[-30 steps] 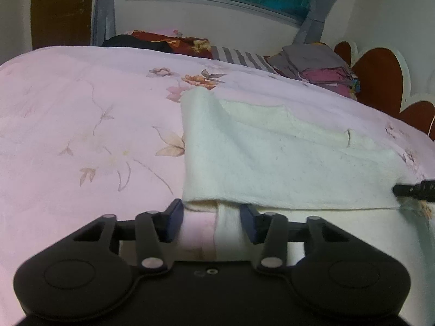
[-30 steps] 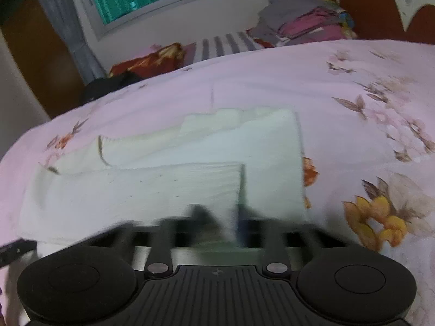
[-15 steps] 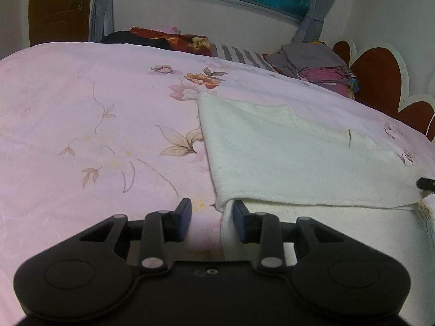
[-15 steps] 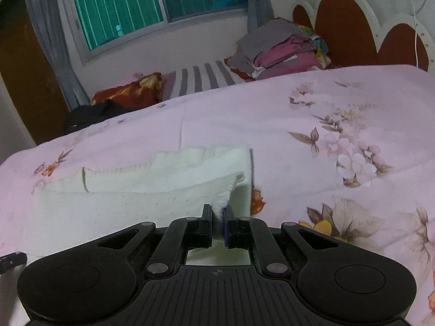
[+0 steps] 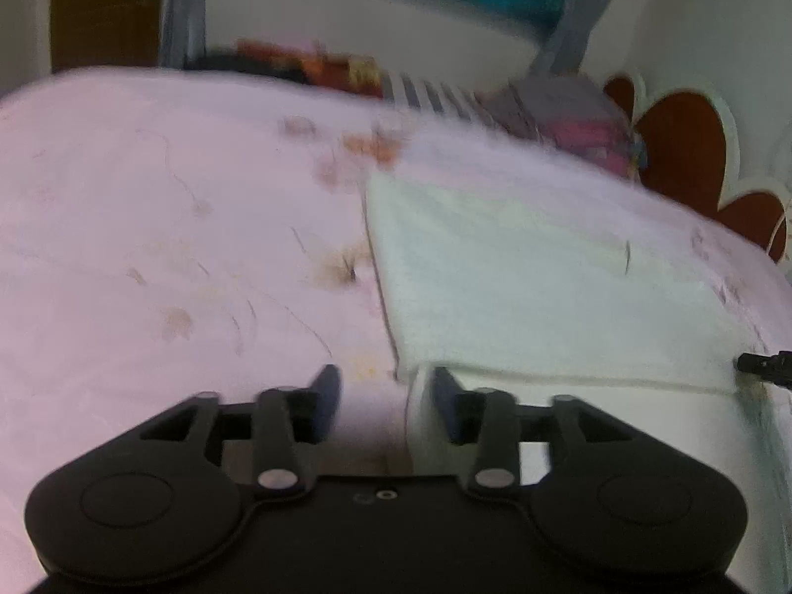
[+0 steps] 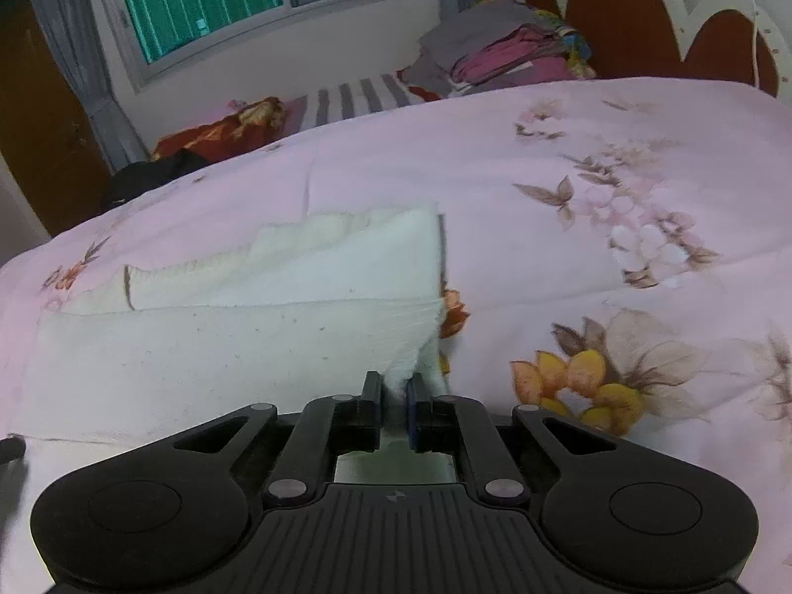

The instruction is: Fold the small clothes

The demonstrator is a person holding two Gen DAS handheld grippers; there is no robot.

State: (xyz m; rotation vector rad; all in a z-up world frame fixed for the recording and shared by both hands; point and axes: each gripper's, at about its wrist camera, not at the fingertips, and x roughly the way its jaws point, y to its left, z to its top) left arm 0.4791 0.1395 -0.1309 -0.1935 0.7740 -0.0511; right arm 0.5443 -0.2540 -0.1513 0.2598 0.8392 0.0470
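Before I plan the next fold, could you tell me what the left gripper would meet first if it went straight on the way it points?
Most likely the near corner of the white cloth, lying just ahead of the open left gripper on the pink bedspread; blur leaves the depth uncertain.

Cloth (image 6: 237,346): cream, soft, nappy, matt, fuzzy at corner between right gripper (image 6: 394,396) fingers. Bedsheet (image 6: 618,148): pink floral fabric, smooth, matt, beside and beyond fingers. Left gripper (image 5: 386,391): black plastic, matt, silvery metal pins; blue pads. Right gripper body ribbed. Headboard (image 6: 618,5) far beyond fingers: reddish-brown, glossy-looking, white trim.
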